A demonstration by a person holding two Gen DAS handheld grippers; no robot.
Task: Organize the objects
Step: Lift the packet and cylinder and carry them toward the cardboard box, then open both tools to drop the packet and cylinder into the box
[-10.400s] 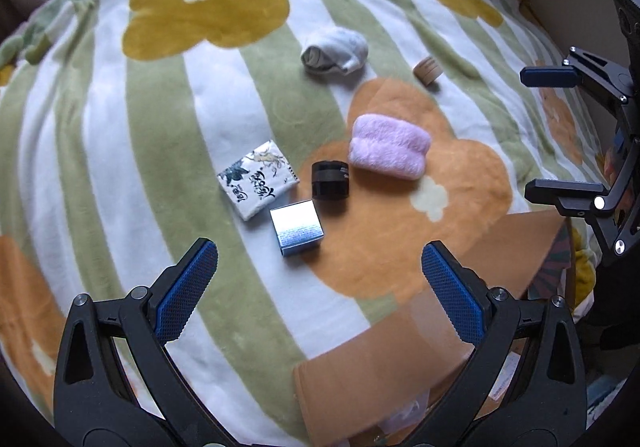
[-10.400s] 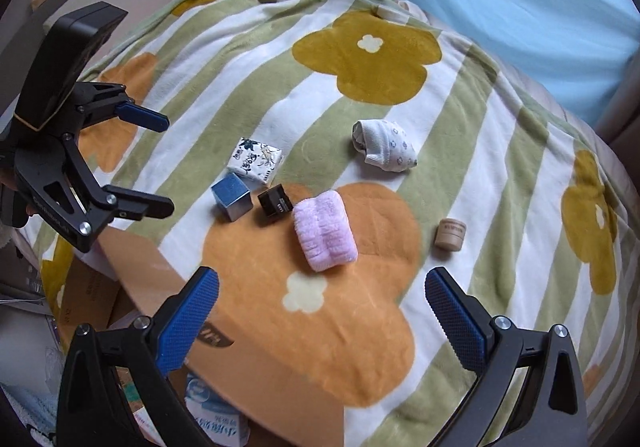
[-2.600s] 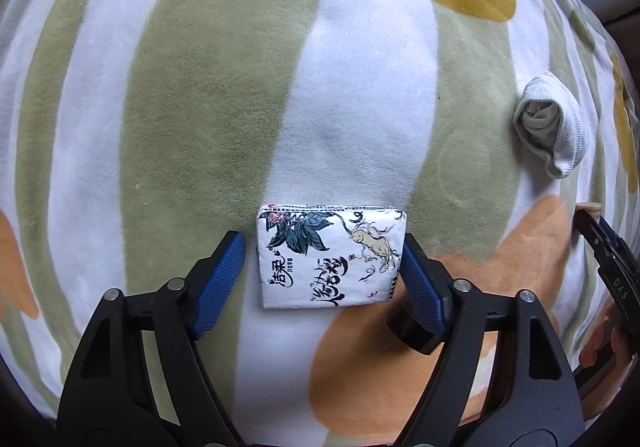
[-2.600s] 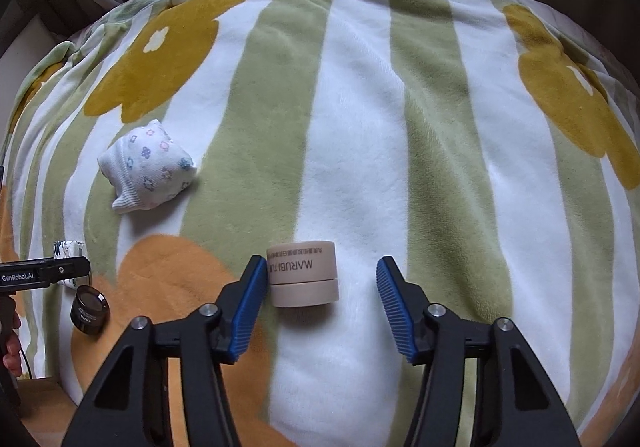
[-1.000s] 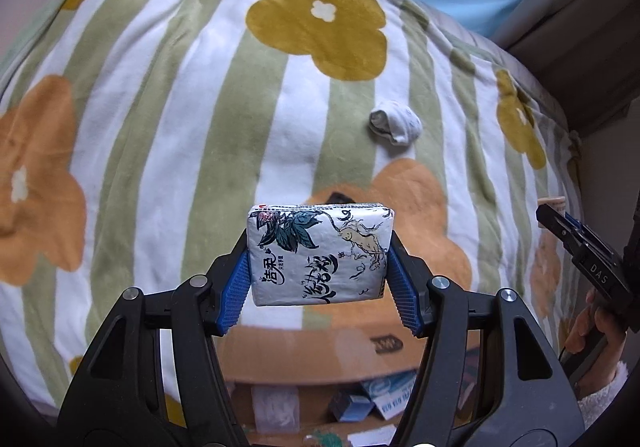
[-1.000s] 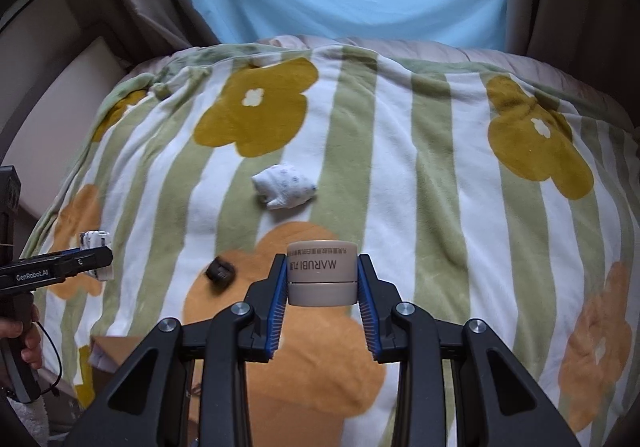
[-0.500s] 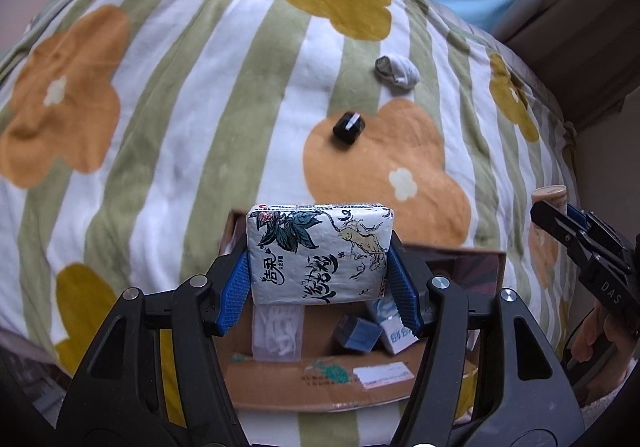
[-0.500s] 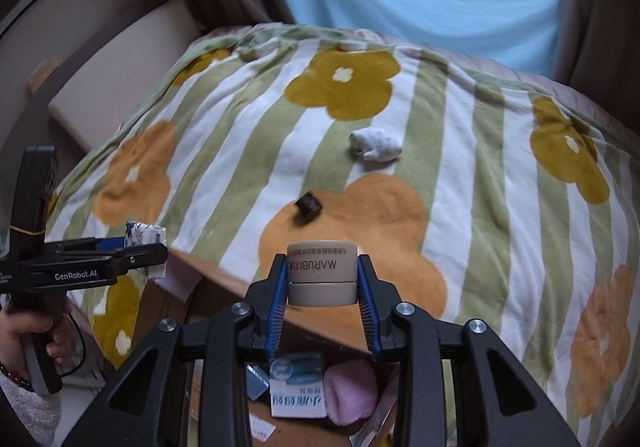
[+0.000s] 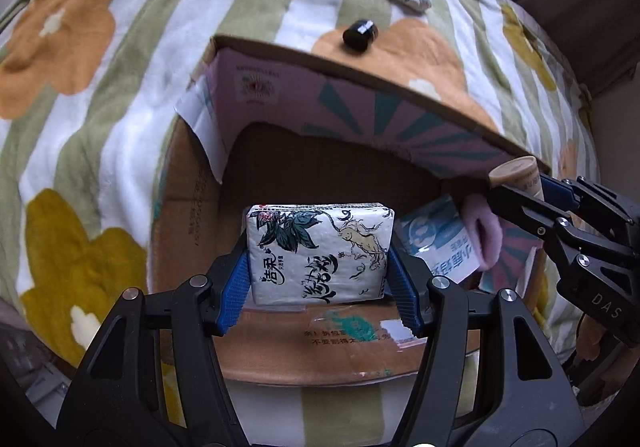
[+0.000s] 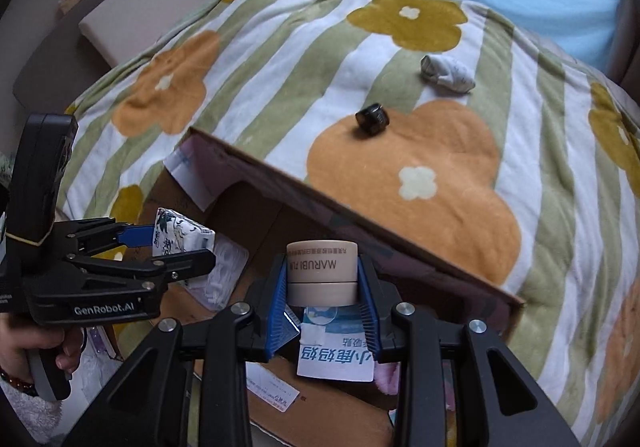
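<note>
My left gripper [image 9: 320, 279] is shut on a white tissue pack [image 9: 320, 253] with ink drawings and holds it over the open cardboard box [image 9: 344, 347]. It also shows in the right wrist view [image 10: 182, 233]. My right gripper [image 10: 323, 295] is shut on a beige round jar [image 10: 322, 271] over the same box [image 10: 328, 403]; the jar shows at the right in the left wrist view [image 9: 516, 177]. A black jar [image 10: 373, 118] and a rolled white sock [image 10: 447, 73] lie on the blanket.
The box holds a pink towel [image 9: 484, 239], a blue-and-white packet [image 10: 338, 359] and other items. Its raised flap [image 9: 360, 91] leans against the striped flower blanket [image 10: 420, 175] on the bed. A beige headboard [image 10: 132, 7] stands at the far left.
Both grippers have carried their objects from above the bed down to just over the open box. The box now fills the lower view.
</note>
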